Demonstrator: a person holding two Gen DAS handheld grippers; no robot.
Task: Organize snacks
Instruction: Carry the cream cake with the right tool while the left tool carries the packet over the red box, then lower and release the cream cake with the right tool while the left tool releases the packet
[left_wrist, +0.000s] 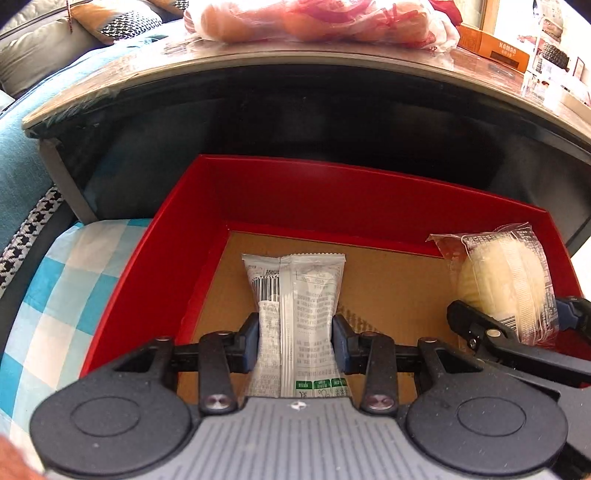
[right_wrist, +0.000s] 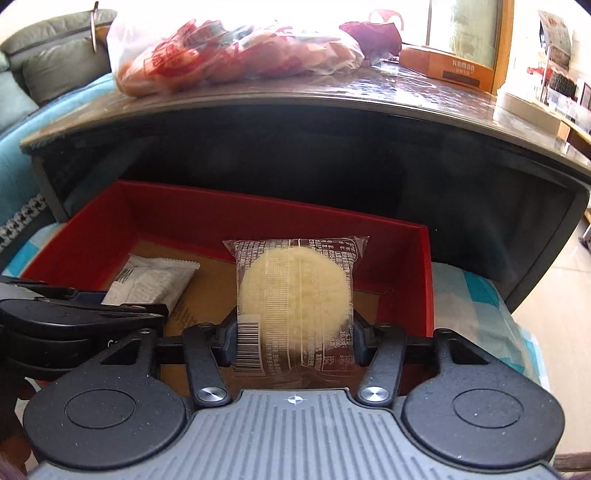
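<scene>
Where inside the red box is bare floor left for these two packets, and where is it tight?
The red box holds nothing yet: its brown cardboard floor is bare between the grey-white snack packet in the left gripper and the clear pastry packet in the right gripper. It is tight at the near edge, where both grippers crowd side by side.

Each hand-held gripper (left_wrist: 295, 343) (right_wrist: 293, 343) is black: ribbed grey body, two round discs, silver screws, blue-padded fingers (left_wrist: 251, 341).

table (right_wrist: 424, 92): dark, glossy top | sofa (right_wrist: 55, 59): grey | floor (right_wrist: 554, 280): pale tiles | window (right_wrist: 465, 29): bright daylight
</scene>
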